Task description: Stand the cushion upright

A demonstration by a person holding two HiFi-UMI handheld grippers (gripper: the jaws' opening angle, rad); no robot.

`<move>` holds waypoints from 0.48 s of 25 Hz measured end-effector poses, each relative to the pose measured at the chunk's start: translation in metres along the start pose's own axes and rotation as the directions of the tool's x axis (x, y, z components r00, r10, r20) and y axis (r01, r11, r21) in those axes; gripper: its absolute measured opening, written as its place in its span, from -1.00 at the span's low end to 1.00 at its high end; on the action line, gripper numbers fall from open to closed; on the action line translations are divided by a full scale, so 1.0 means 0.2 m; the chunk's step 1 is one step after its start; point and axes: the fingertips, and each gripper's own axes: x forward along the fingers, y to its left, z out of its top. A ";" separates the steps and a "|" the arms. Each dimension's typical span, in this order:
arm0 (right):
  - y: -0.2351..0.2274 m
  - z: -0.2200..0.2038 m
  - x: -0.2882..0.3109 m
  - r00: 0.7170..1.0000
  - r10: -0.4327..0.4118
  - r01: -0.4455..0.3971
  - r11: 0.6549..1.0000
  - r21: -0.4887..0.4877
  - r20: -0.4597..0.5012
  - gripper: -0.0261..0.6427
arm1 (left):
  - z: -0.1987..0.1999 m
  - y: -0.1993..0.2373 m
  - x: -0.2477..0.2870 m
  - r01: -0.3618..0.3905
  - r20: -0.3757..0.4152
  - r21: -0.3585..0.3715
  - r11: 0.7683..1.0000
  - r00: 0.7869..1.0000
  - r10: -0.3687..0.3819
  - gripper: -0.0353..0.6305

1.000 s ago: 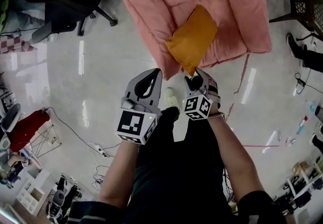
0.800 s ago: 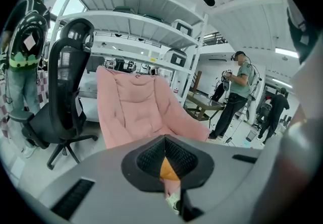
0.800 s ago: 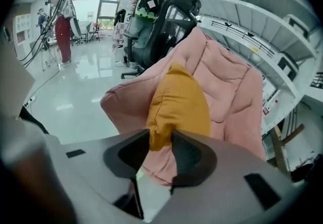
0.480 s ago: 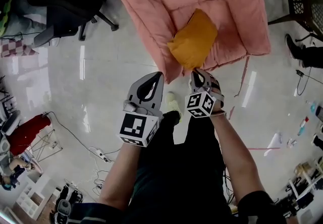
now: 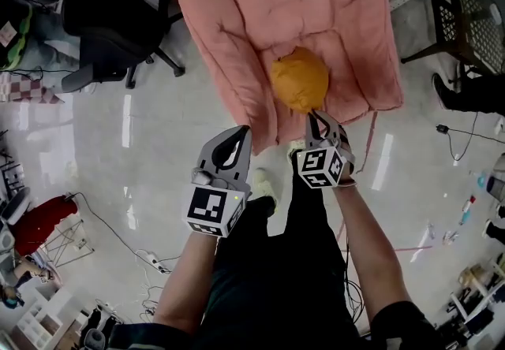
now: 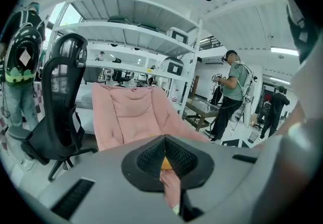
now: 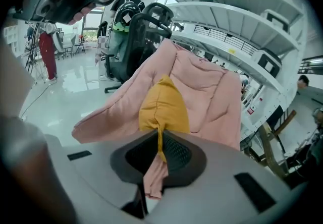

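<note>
Jaws of right gripper [image 5: 315, 115] closing on cushion [image 5: 300, 79] corner

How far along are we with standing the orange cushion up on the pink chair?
Done: the grasp. The right gripper is closing its jaws with the near corner of the cushion pinched between them. In hand: the cushion looks tipped up by that corner off the seat of the pink chair. To do: stand it fully upright against the backrest and release. The left gripper is shut, empty, short of the chair.
</note>
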 end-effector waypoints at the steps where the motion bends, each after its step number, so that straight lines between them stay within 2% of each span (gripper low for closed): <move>1: -0.05 0.03 0.00 1.000 -0.005 0.005 1.000 0.006 0.004 -0.86 | 0.03 0.00 0.02 0.002 0.004 0.003 1.000 1.000 -0.002 -0.88; 8: -0.31 0.17 0.01 0.999 -0.023 0.023 1.000 0.012 0.028 -0.86 | 0.21 -0.05 0.15 0.018 0.019 0.015 1.000 1.000 -0.019 -0.88; 12: -0.42 0.23 0.02 0.999 -0.014 0.012 0.999 0.046 0.044 -0.86 | 0.28 -0.06 0.23 0.027 0.025 0.015 1.000 0.999 -0.028 -0.88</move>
